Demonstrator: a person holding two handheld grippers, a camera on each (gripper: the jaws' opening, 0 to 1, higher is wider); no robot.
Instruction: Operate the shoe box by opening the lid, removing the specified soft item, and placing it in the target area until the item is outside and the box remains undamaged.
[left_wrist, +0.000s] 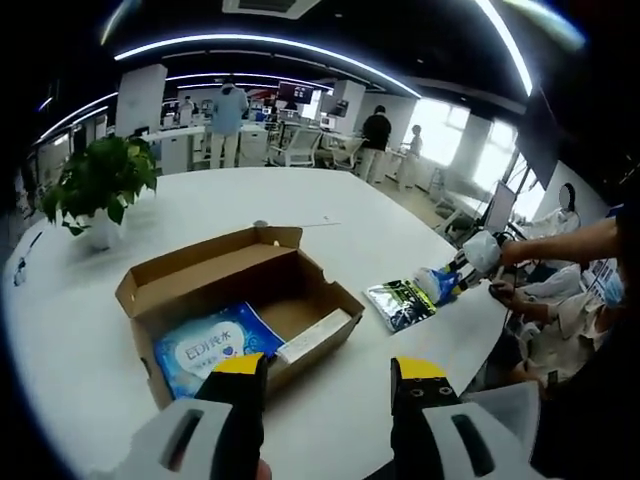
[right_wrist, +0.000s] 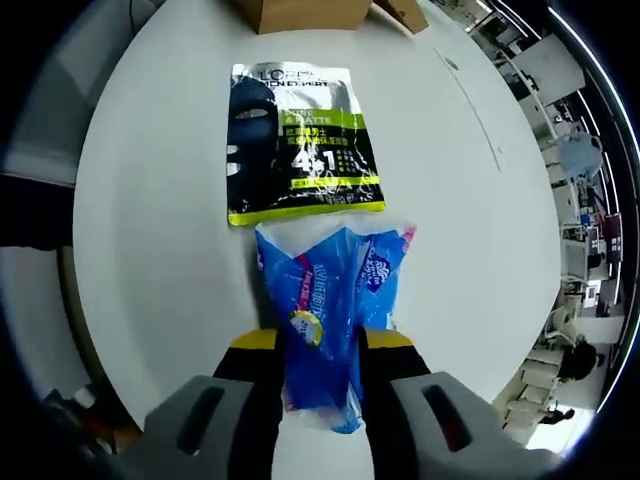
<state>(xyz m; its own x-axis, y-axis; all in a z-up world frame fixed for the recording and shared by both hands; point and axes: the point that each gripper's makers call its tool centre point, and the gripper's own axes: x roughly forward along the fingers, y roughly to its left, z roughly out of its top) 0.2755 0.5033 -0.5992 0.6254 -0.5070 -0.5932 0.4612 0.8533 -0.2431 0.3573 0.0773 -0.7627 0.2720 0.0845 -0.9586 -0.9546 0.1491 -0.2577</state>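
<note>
An open cardboard shoe box (left_wrist: 245, 290) lies on the white round table (left_wrist: 330, 210), lid folded back. Inside it are a blue tissue pack (left_wrist: 215, 345) and a white slim box (left_wrist: 313, 336). My left gripper (left_wrist: 328, 395) hovers open just in front of the shoe box, nothing between its fingers. My right gripper (right_wrist: 320, 375) is shut on a blue soft tissue pack (right_wrist: 330, 290), held just above the table. That pack (left_wrist: 437, 284) and the right gripper (left_wrist: 478, 255) appear at the table's right edge. A black-and-green face-mask sachet (right_wrist: 295, 140) lies flat beyond the pack, also seen as sachet (left_wrist: 398, 303).
A potted green plant (left_wrist: 100, 185) stands at the table's far left. A person's arm (left_wrist: 560, 240) reaches in from the right. Seated people (left_wrist: 560, 300) are at the right edge; others stand by desks (left_wrist: 300, 140) in the background. The shoe box's corner (right_wrist: 300, 12) is beyond the sachet.
</note>
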